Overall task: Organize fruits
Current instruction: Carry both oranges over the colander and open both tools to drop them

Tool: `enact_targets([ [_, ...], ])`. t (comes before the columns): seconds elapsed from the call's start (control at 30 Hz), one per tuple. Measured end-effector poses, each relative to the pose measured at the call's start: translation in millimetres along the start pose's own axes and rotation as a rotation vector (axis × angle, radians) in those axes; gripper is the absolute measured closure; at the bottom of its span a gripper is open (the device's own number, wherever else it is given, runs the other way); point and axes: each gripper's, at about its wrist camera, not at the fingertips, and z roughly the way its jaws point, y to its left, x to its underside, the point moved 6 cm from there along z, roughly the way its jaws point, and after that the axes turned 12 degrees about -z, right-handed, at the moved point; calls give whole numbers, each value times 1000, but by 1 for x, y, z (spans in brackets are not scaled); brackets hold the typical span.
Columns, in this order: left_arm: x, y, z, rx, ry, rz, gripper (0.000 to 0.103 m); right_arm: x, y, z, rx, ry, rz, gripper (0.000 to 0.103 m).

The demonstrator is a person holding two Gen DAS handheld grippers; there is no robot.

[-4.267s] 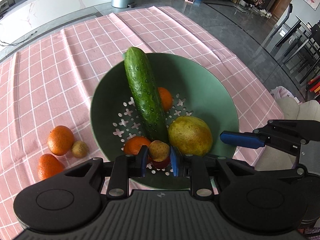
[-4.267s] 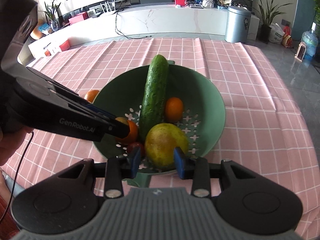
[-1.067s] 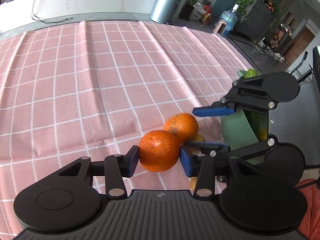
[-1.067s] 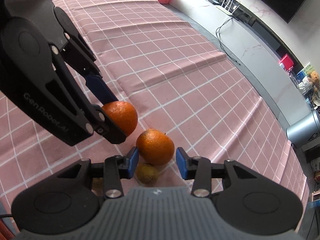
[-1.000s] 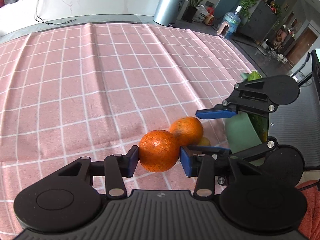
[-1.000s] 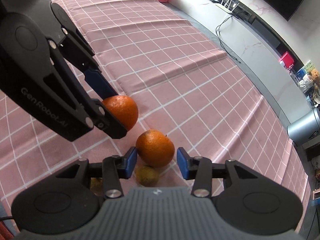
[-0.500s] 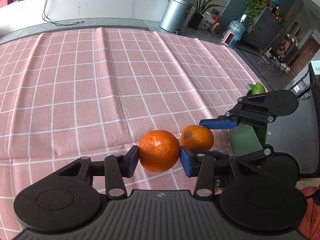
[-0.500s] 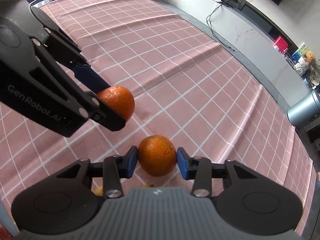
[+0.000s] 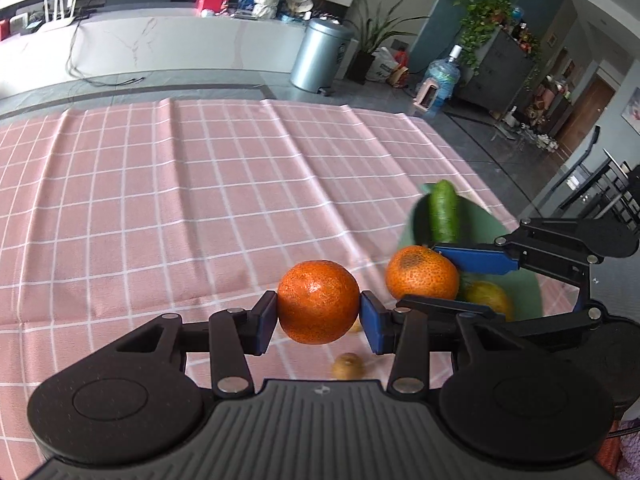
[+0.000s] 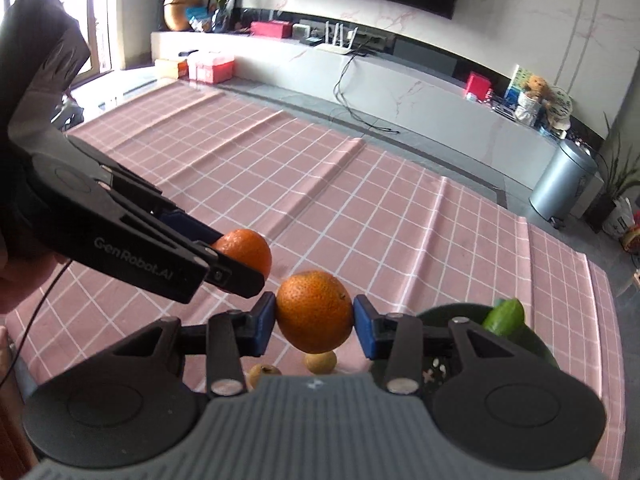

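My left gripper (image 9: 319, 312) is shut on an orange (image 9: 318, 302) and holds it above the pink checked cloth (image 9: 180, 208). Just to its right, my right gripper (image 10: 314, 322) is shut on a second orange (image 10: 314, 311), also off the cloth; that orange (image 9: 422, 272) shows in the left wrist view too. The green colander (image 9: 516, 280) sits at the right with a cucumber (image 9: 443, 212) and a yellow-green pear (image 9: 490, 298) in it. Two small brown fruits (image 10: 320, 361) lie on the cloth under the grippers; one brown fruit (image 9: 348, 366) shows below my left jaws.
The cloth stretches wide to the left and far side. Beyond the table's far edge are a white counter (image 9: 160, 48), a metal bin (image 9: 320, 54) and plants. A person's hand (image 10: 16, 280) holds the left gripper at the left edge.
Both grippers rose off the cloth with their oranges. The right gripper closed on its orange, lifted it and rolled; the colander and cucumber came more into view.
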Motion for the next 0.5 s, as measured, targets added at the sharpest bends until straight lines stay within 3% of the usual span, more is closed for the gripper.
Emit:
enact_targets([
  [0.23,10,-58,6,32,18,99,53,50,-29,-57,68,-16,134,64],
  [0.5,13,-107,41,4,82,163,53,103,-67,-81,127,17,222,64],
])
